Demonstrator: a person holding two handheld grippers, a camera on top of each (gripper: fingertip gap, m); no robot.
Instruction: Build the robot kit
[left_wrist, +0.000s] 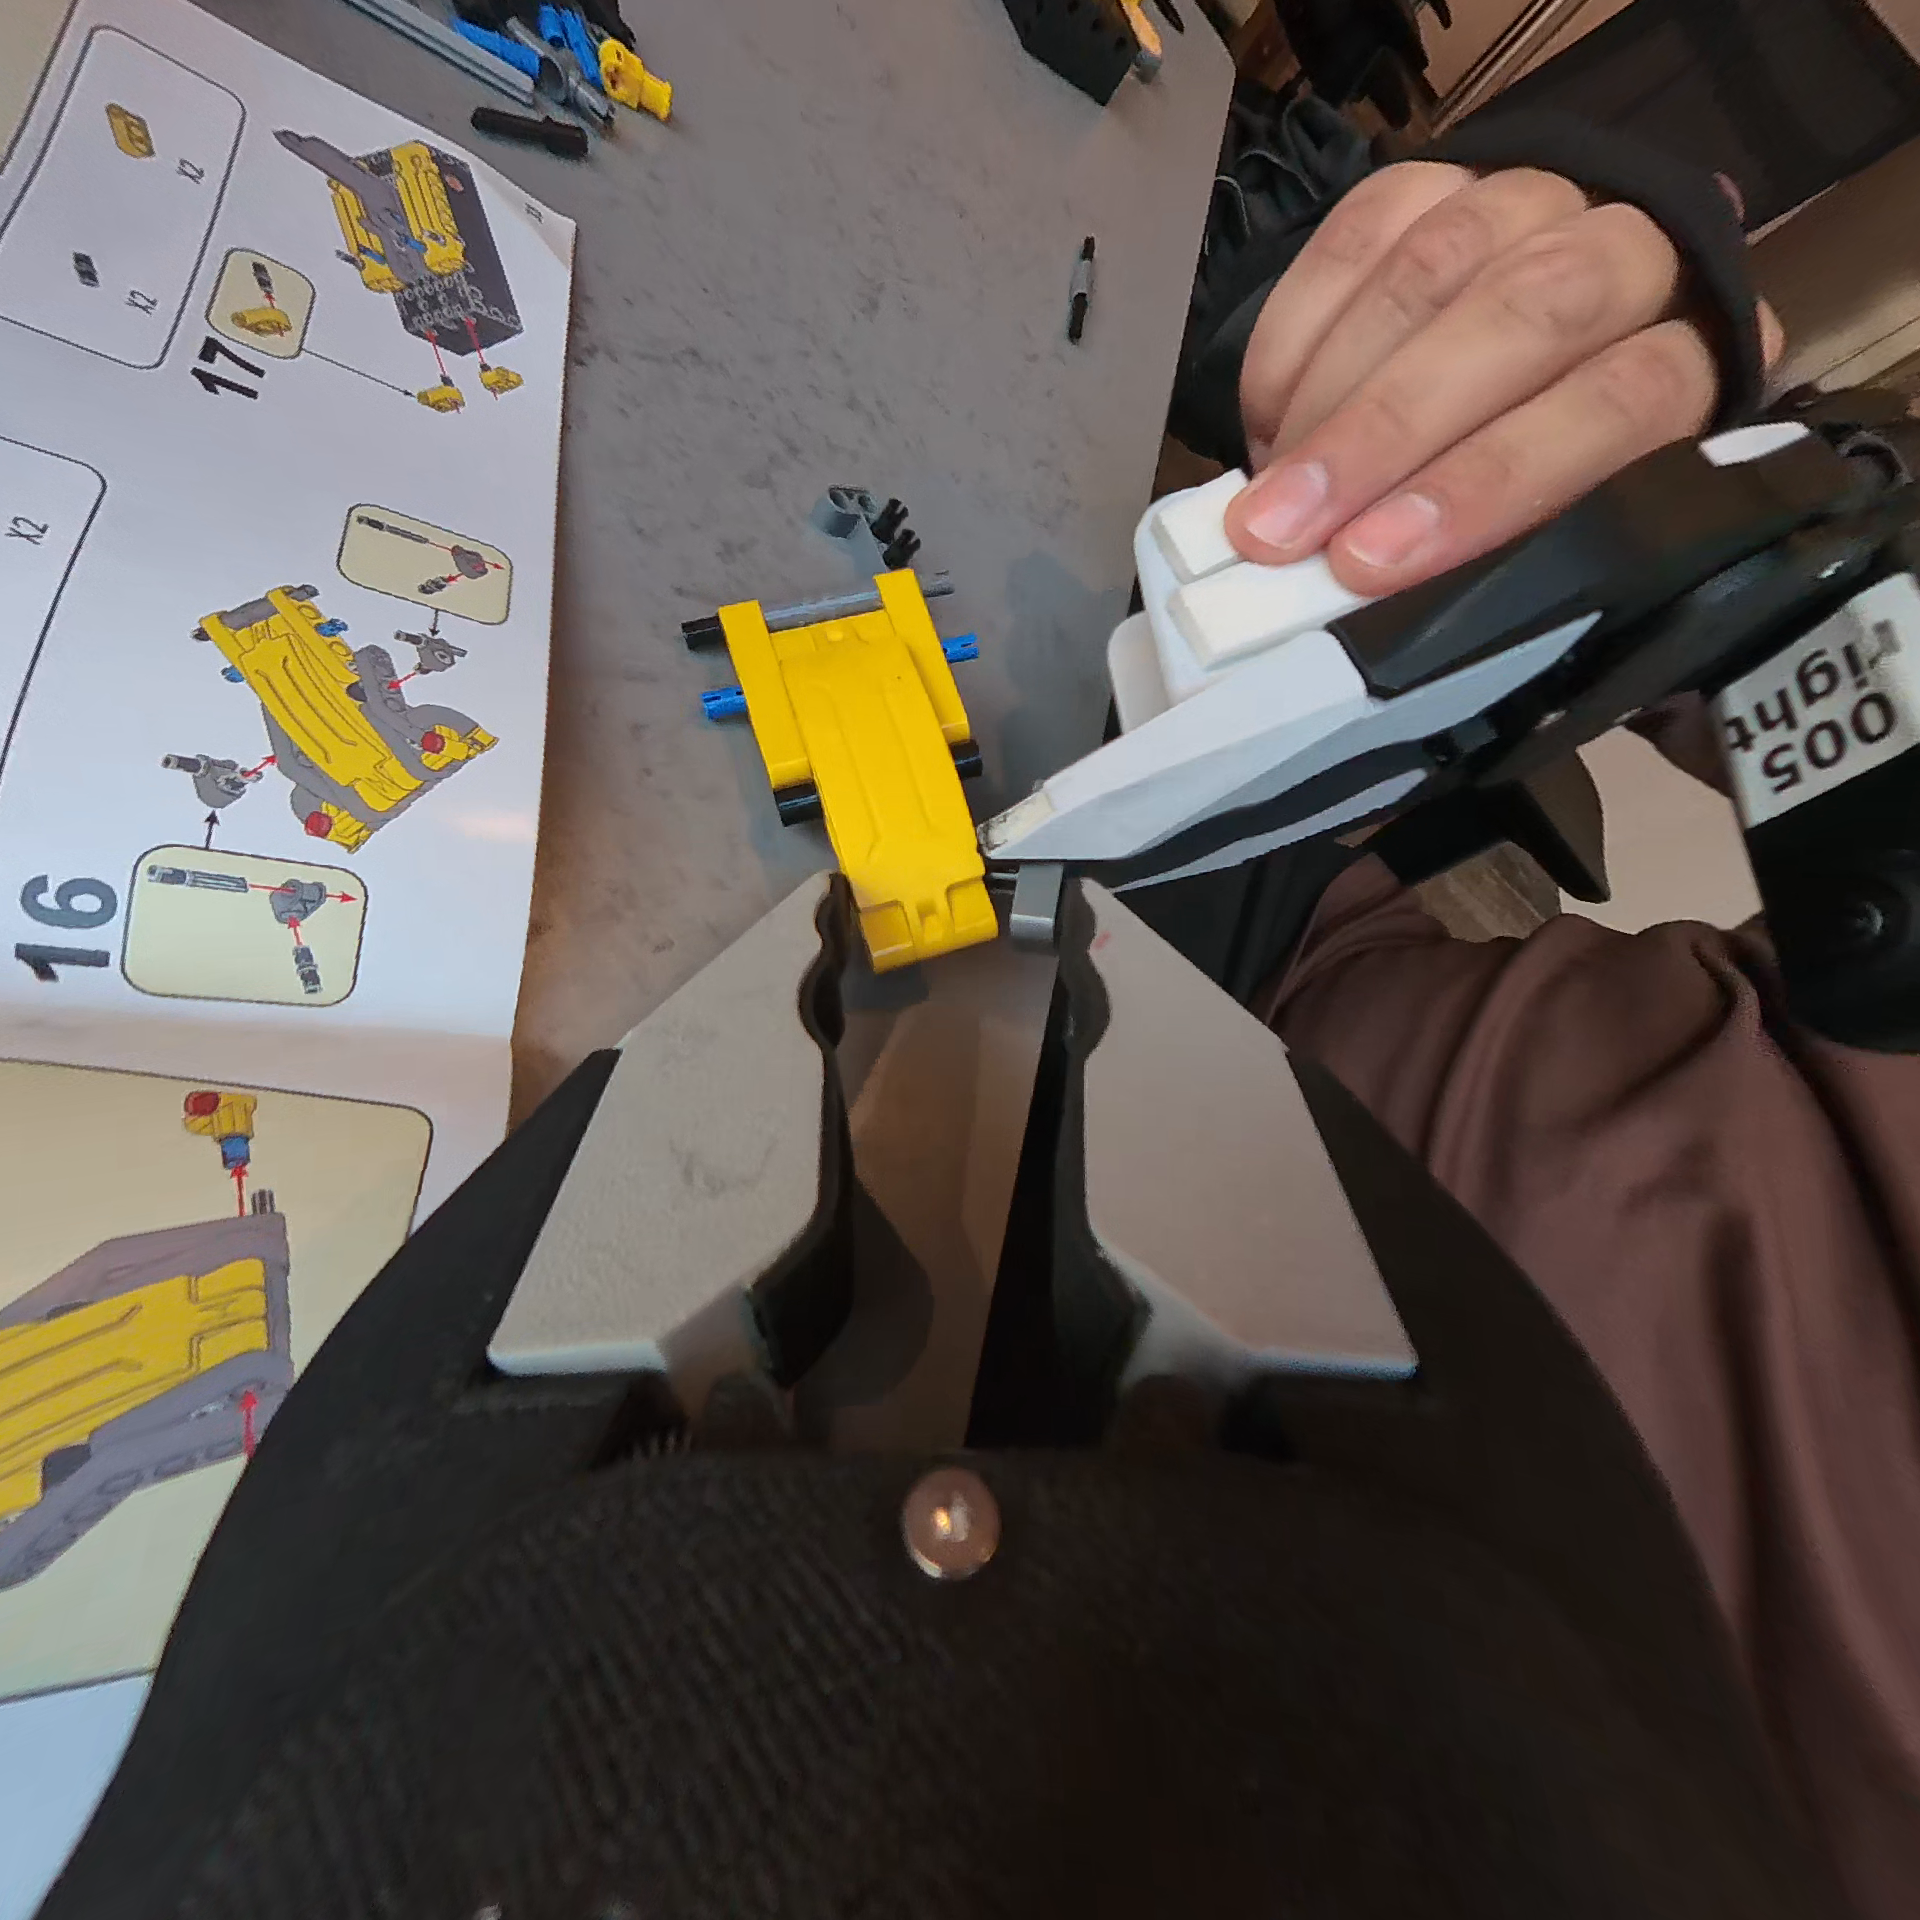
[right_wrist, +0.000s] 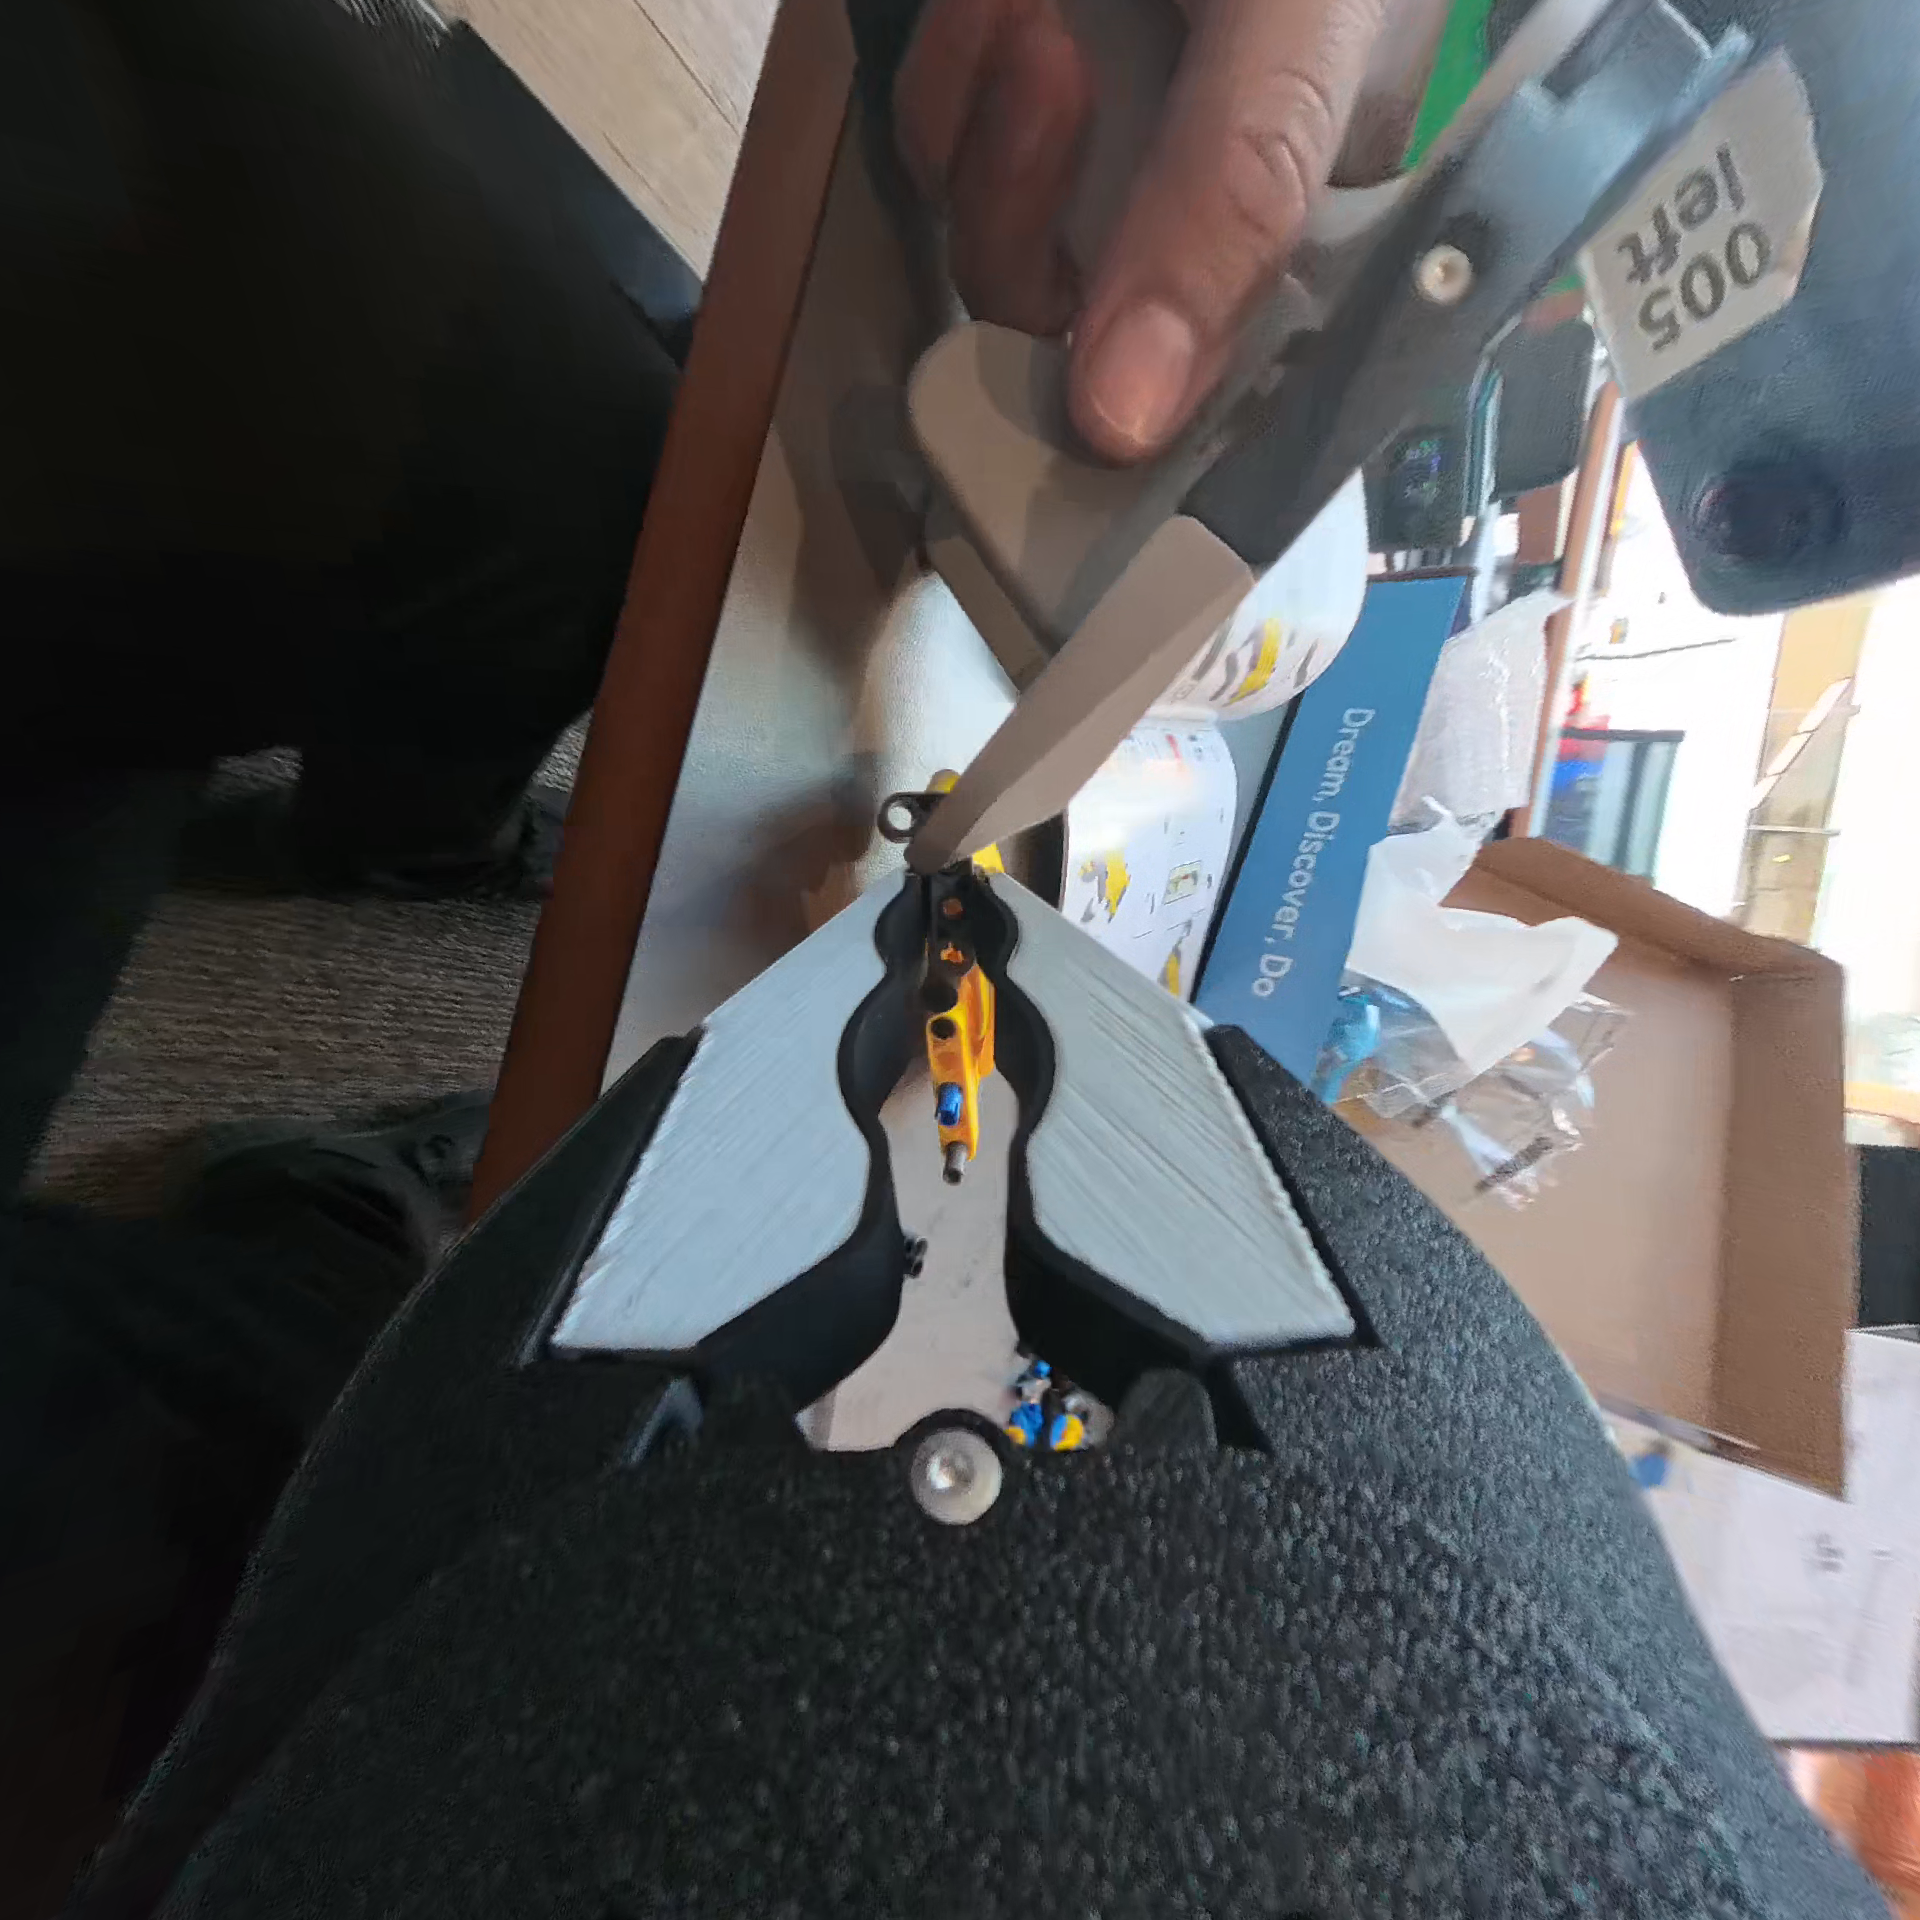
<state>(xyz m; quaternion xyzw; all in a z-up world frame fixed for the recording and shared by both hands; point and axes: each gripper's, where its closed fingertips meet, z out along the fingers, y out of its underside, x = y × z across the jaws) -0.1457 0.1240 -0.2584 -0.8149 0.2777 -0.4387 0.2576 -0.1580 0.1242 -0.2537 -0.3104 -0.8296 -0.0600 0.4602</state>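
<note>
Left gripper (left_wrist: 940, 904), centre of the left wrist view: fingers clamped on the near end of a yellow brick assembly (left_wrist: 868, 748) and its grey connector (left_wrist: 1034, 904), on the grey surface (left_wrist: 831, 312). Right gripper (left_wrist: 1003, 836), entering from the right: fingers closed to a point touching the assembly's edge. Instruction booklet (left_wrist: 260, 520) at left; loose parts (left_wrist: 566, 62) at upper left.
</note>
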